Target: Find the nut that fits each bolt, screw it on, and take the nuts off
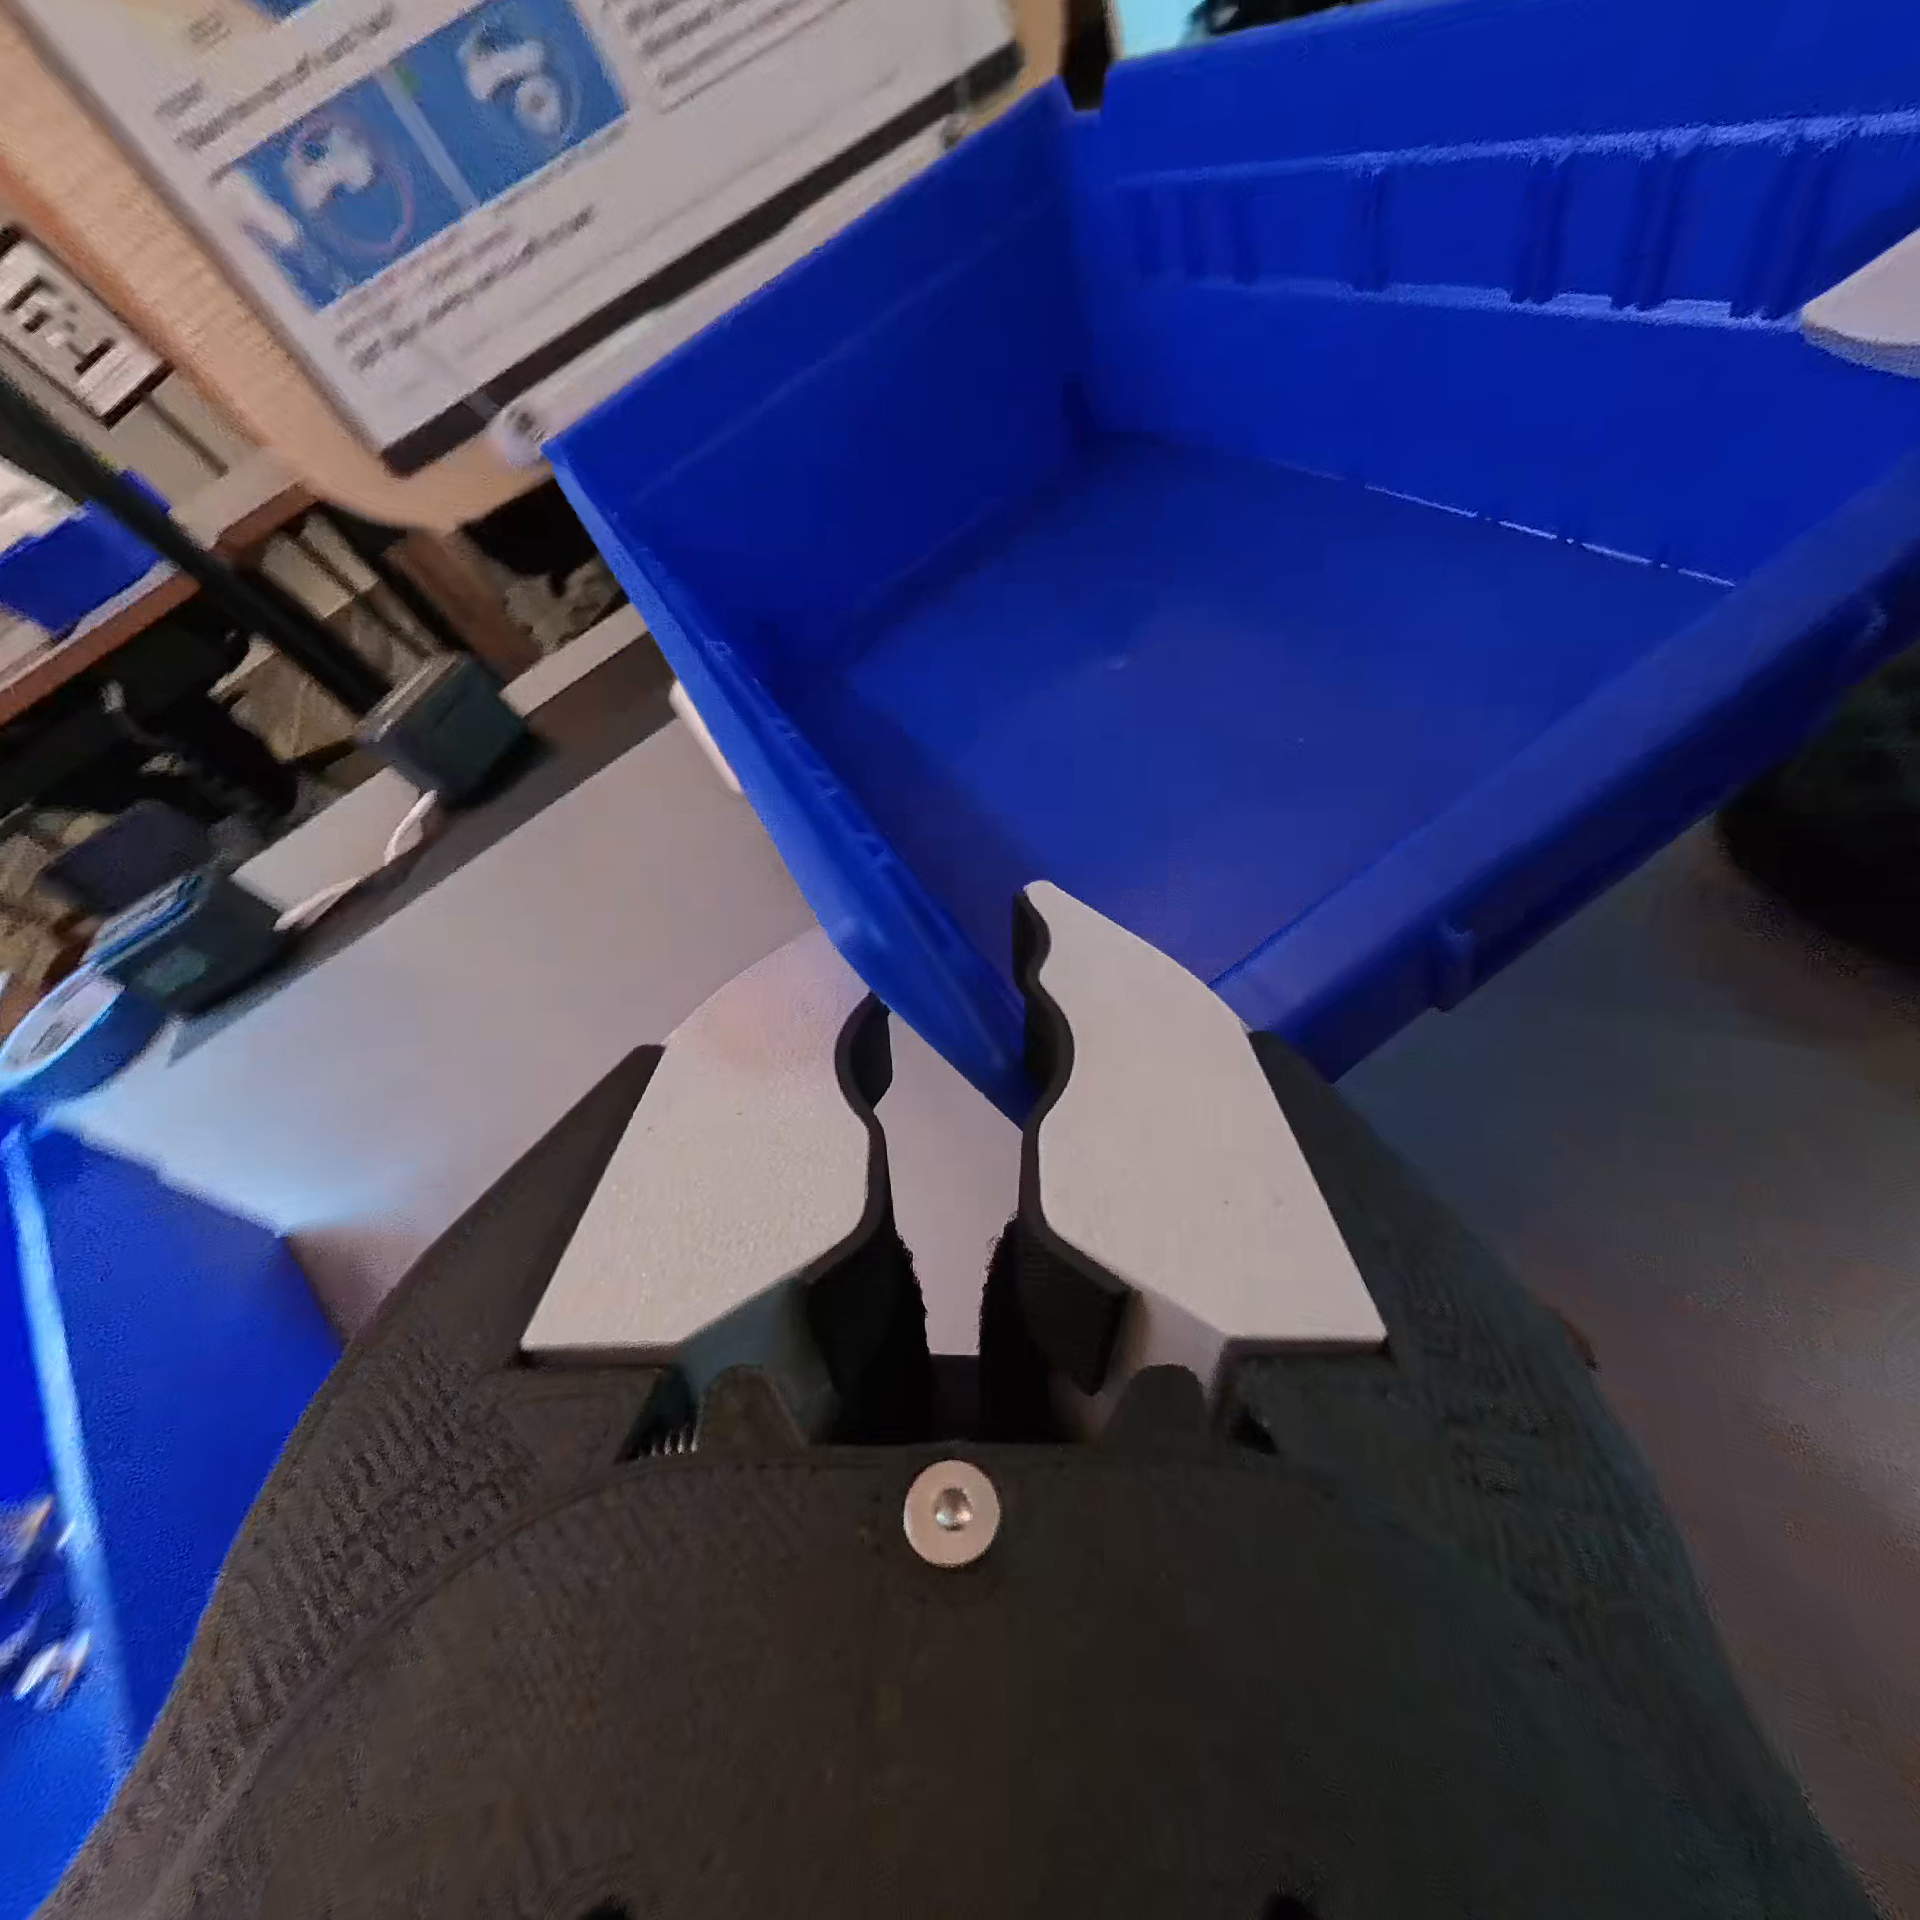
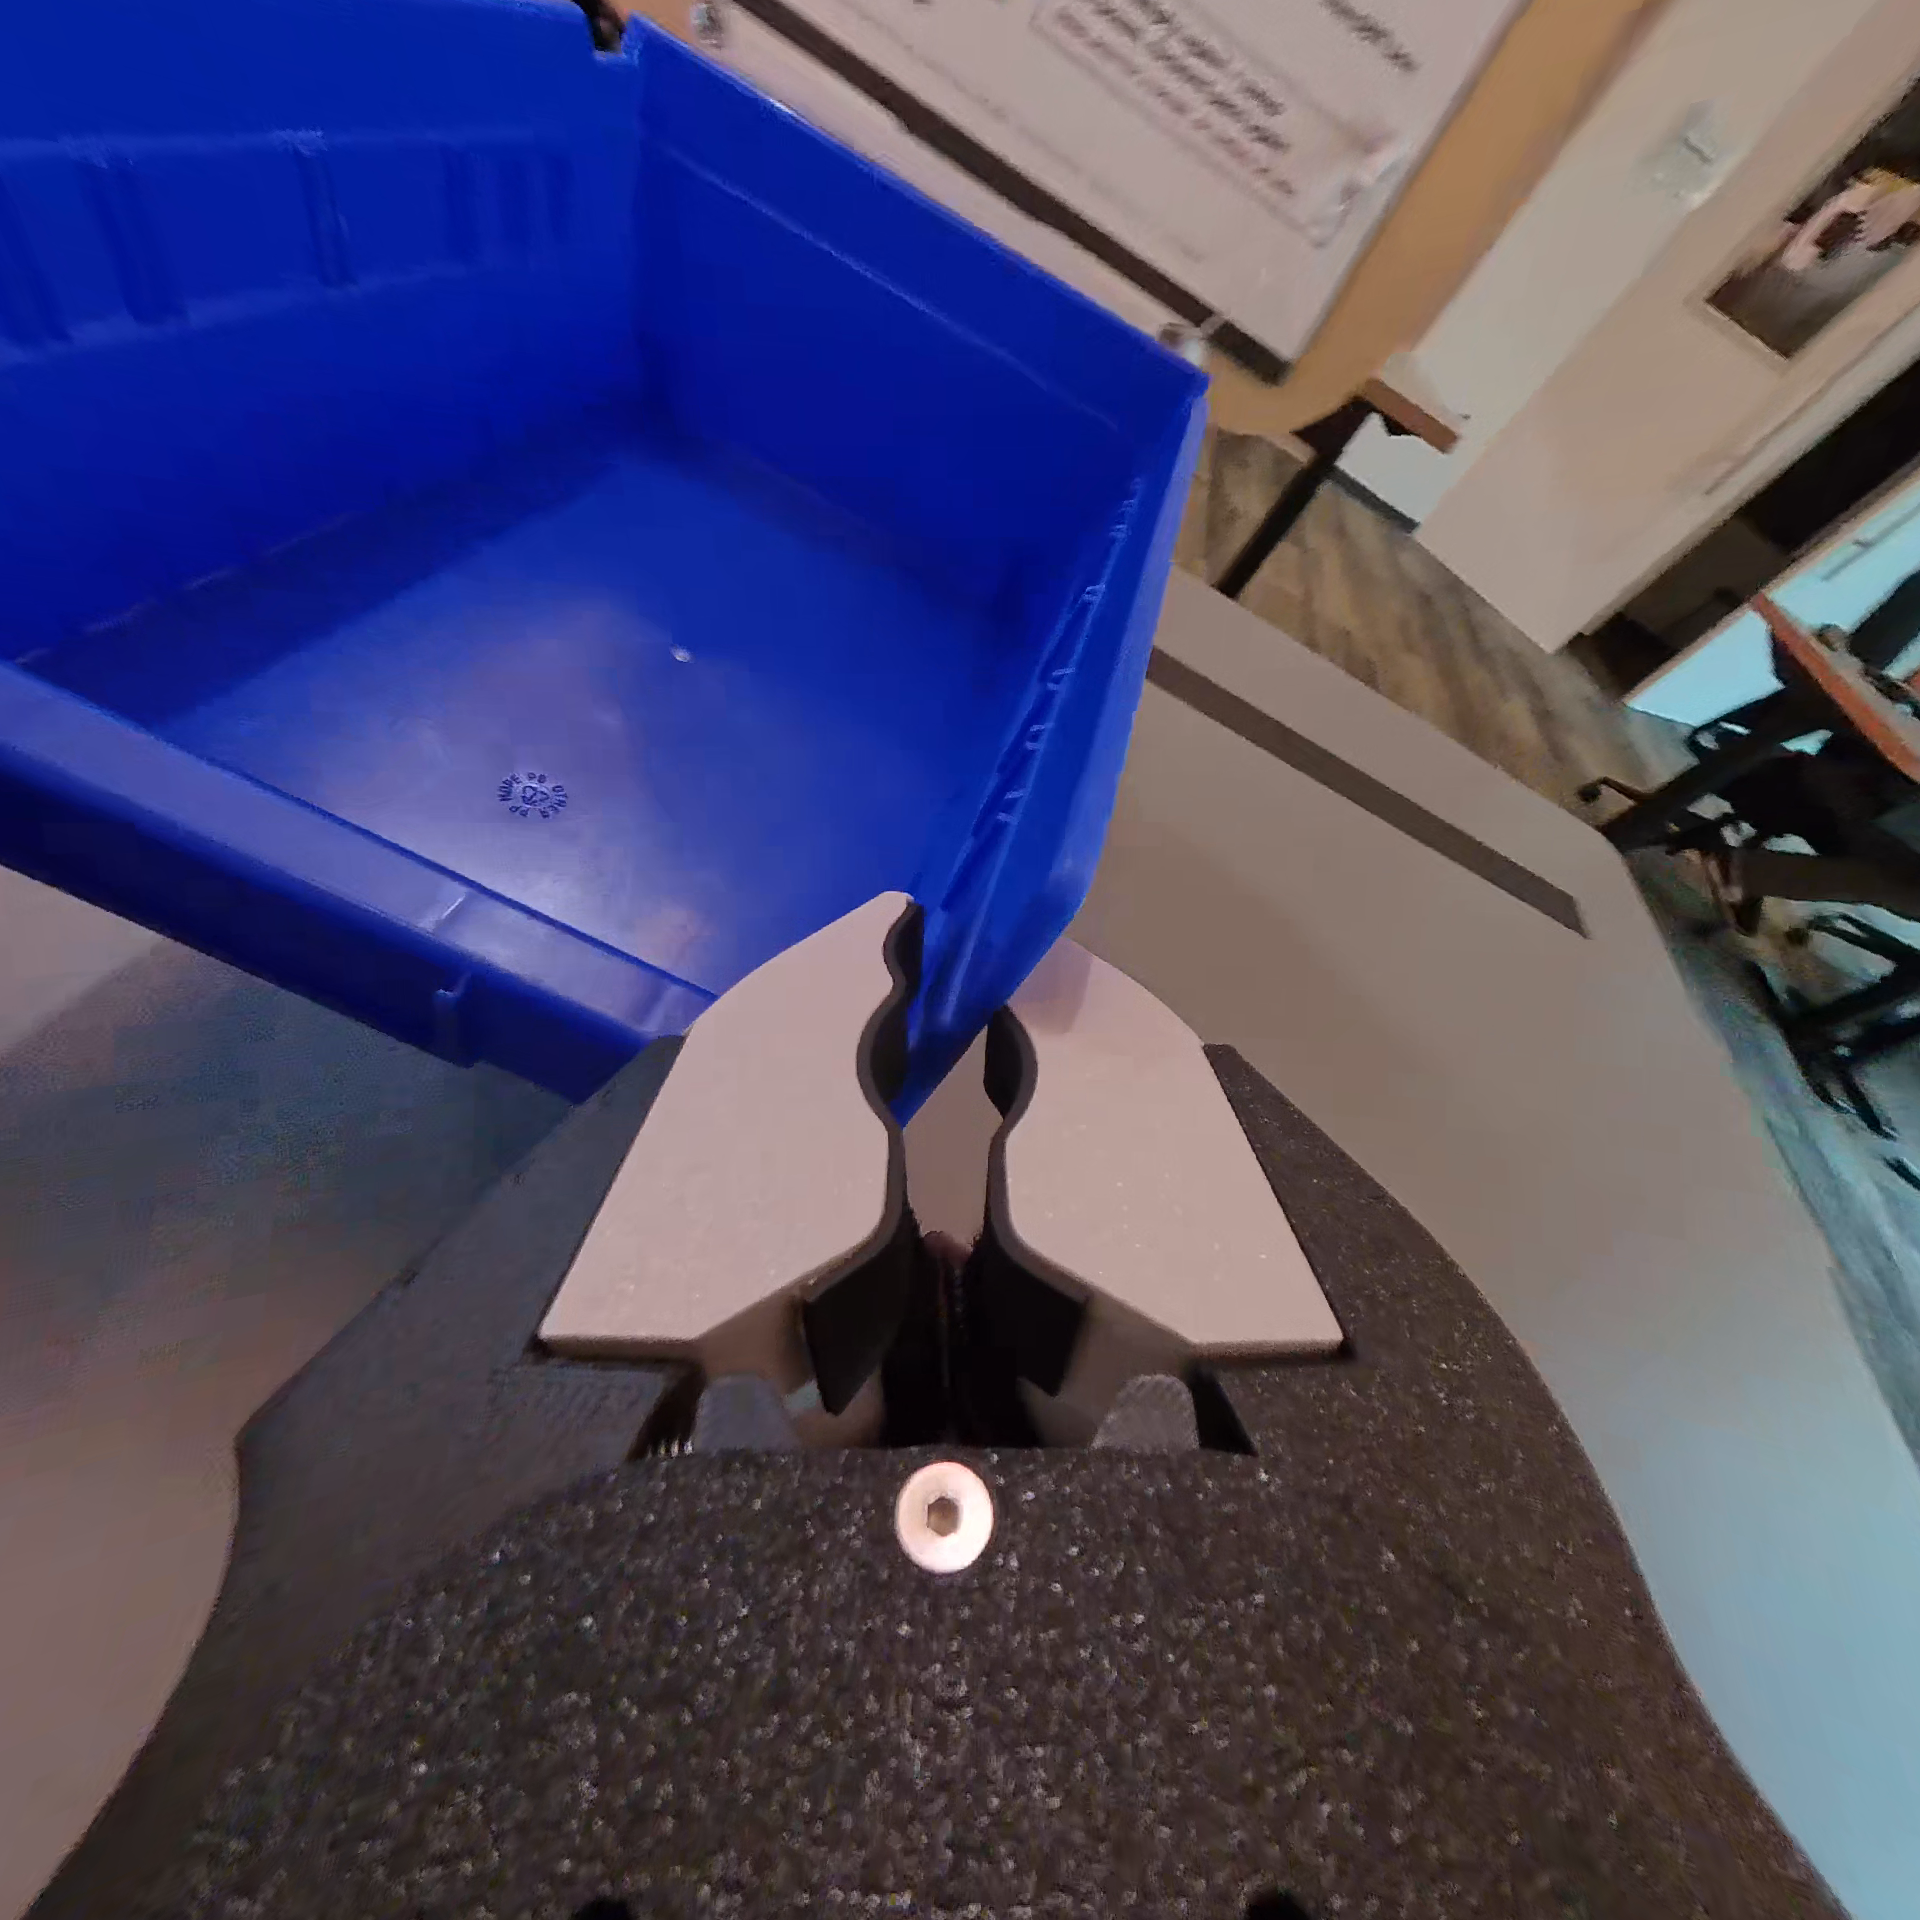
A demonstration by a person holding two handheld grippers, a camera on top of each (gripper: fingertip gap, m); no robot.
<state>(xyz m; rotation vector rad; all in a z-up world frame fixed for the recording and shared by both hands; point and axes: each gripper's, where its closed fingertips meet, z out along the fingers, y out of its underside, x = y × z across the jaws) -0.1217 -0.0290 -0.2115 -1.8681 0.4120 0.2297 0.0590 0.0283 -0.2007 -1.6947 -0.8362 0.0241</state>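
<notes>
Grey table [image 1: 499, 997] runs under both views, with a poster board and blurred shelving behind it. At the far left of the left wrist view, near the table's left edge, you can see another blue container [image 1: 156, 1403] with some pale shiny bits low in it, too blurred to name, and a roll of tape [image 1: 62, 1039] just beyond it.

Your left gripper [image 1: 956, 997] has its jaws clamped on the left side wall of the blue bin [image 1: 1247, 675], close to the front corner: one jaw inside, one outside, the wall pinched thin between them. Moving right, the bin appears lifted and tilted between the two tools. Its floor is bare in both views; no bolts or nuts show in it, so the task's own parts are not visible here, unless they are those blurred bits at the left.

Your right gripper [image 2: 951, 987] has its jaws closed on the right side wall of the blue bin [image 2: 520, 644], again near the front corner, mirroring the left.

Expect the bin to handle as light, stiff moulded plastic with a smooth, rather slippery skin. The thin walls will likely flex if you squeeze hard or pull the grippers apart, and a single-wall pinch can pivot. Holding low on both walls near the front rim, as you are, seems sound; keep the two grips level so it does not twist out.
</notes>
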